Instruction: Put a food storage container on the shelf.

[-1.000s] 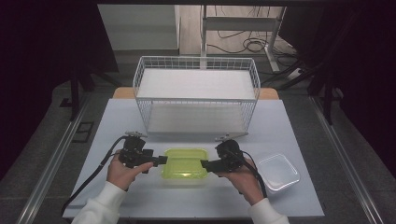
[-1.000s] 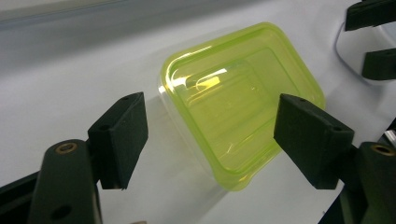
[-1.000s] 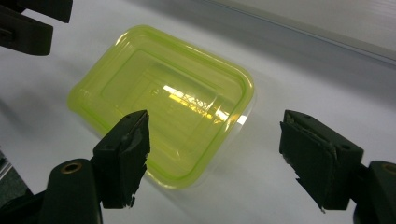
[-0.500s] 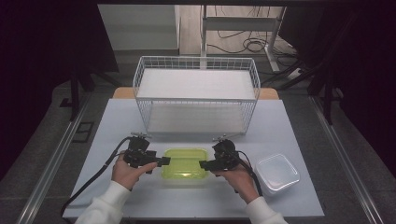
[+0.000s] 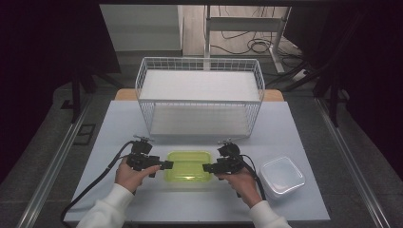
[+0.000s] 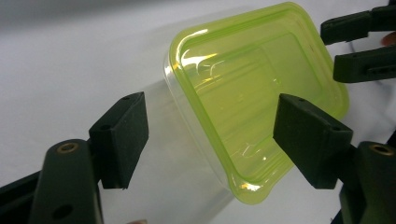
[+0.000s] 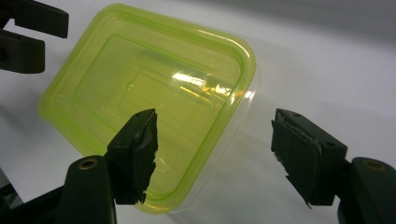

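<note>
Counted 2 plastic containers: 1 w/ green lid (image 5: 188, 166) at lower center, 1 clear (image 5: 282, 176) lower right. 1 wire basket (image 5: 199, 95) at center. 2 grippers.

ahead: wire basket (image 5: 199, 97) blocks | right: clear container (image 5: 282, 176) near | left: bare table (image 5: 109, 137)

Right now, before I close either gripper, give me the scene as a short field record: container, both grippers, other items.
container: green-lidded clear container, lid on, resting on the table near the front edge
left gripper: left gripper at the container's left end, jaws open astride its corner, pads not pressing
right gripper: right gripper at the container's right end, jaws open but have just been closing, container corner between them, no contact seen
other items: white wire basket behind; clear lidded tub to the right
</note>
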A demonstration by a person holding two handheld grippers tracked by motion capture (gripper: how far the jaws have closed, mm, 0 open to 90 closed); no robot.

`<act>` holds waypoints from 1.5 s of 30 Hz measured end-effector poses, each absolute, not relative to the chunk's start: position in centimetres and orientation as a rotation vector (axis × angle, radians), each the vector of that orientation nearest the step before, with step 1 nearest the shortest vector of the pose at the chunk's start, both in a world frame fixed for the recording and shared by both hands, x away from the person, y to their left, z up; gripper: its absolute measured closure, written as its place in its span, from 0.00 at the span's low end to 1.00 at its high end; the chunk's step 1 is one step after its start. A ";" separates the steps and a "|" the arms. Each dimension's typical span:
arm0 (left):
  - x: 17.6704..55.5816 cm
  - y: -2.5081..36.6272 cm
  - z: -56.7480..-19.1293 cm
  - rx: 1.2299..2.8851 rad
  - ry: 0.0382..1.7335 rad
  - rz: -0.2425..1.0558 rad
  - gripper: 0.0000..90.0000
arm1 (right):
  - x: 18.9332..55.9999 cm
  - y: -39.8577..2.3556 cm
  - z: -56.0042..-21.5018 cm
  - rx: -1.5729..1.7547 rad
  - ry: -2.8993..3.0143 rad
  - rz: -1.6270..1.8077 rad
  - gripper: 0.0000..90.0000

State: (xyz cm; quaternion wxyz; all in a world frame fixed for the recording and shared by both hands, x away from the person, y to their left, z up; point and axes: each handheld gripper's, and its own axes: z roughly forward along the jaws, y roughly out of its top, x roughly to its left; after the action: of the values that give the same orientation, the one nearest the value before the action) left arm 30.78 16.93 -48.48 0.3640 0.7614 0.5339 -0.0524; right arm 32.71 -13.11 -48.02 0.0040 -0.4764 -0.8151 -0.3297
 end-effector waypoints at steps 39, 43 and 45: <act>30.3 17.3 -50.1 1.805 1.412 -0.267 0.81 | 33.3 -14.3 -49.2 -1.526 -2.248 -1.040 0.80; 30.0 17.5 -49.7 1.796 1.405 -0.245 0.85 | 33.2 -14.4 -49.0 -1.528 -2.244 -1.059 0.84; 29.9 17.5 -49.6 1.790 1.402 -0.230 0.86 | 33.1 -14.4 -48.9 -1.517 -2.260 -1.074 0.84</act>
State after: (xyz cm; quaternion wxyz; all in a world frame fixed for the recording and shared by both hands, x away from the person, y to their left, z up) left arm 29.90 17.50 -49.60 0.4154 0.7125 0.5580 -0.0917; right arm 33.14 -14.40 -48.88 0.1077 -0.5154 -0.7679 -0.3649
